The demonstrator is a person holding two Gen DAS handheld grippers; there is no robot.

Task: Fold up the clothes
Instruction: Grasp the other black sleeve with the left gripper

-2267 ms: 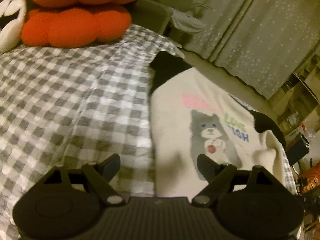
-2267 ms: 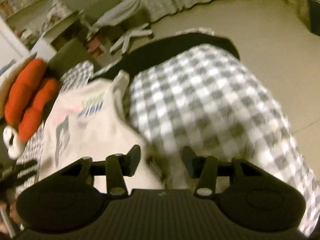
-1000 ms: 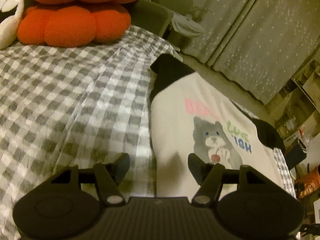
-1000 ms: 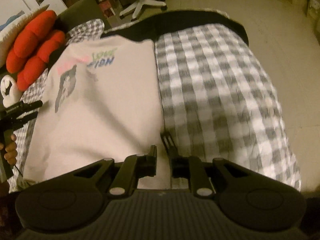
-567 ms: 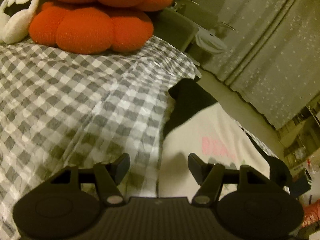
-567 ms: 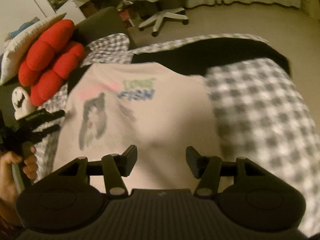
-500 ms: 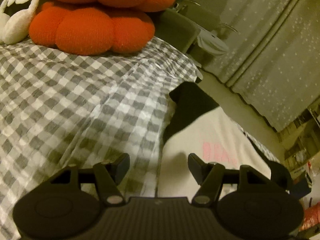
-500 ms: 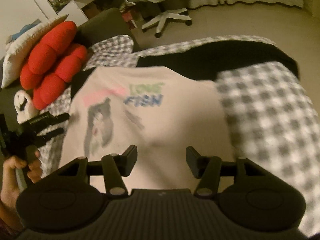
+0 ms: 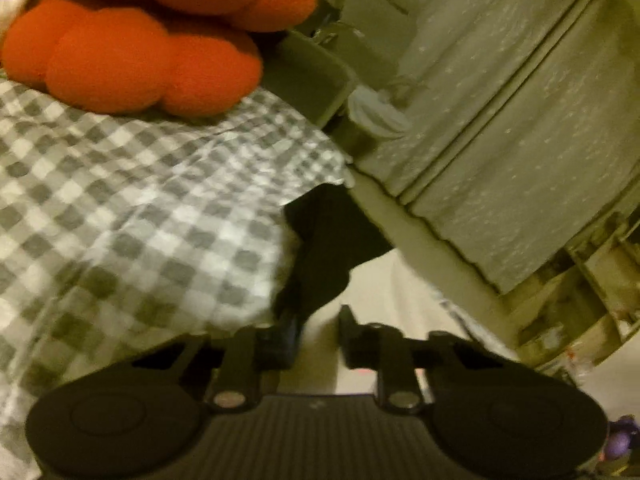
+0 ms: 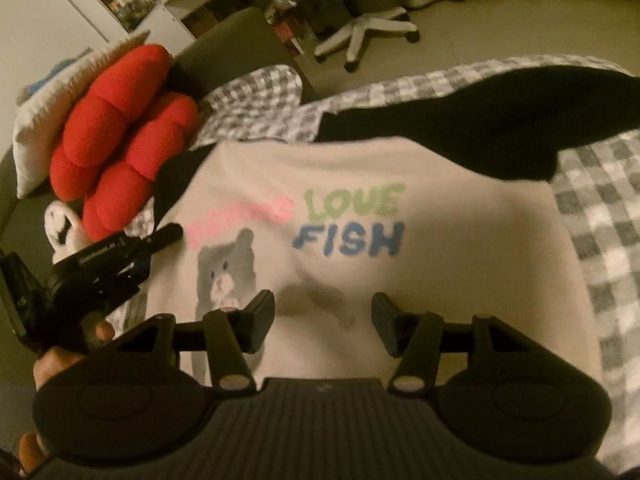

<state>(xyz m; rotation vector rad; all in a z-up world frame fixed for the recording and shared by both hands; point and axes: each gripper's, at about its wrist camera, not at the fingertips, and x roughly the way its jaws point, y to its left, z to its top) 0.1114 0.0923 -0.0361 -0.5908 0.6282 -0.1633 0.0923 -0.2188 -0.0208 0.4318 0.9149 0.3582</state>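
cream sweatshirt (image 10: pixel 420 280) flat on the checked bed (image 9: pixel 140 208); left tool (image 9: pixel 320 332) closing around its shoulder edge, right tool (image 10: pixel 323 320) open, empty.

Left gripper (image 9: pixel 320 334) closing, right gripper (image 10: pixel 323 322) open

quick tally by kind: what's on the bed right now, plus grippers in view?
Shirts: 1, the cream shirt with black sleeves
Red cushions: 2, upper red cushion, lower red cushion
White plush toys: 1, white plush
Hand-held grippers: 2, left hand-held gripper closing on the shirt's edge, right hand-held gripper open
Total: 6
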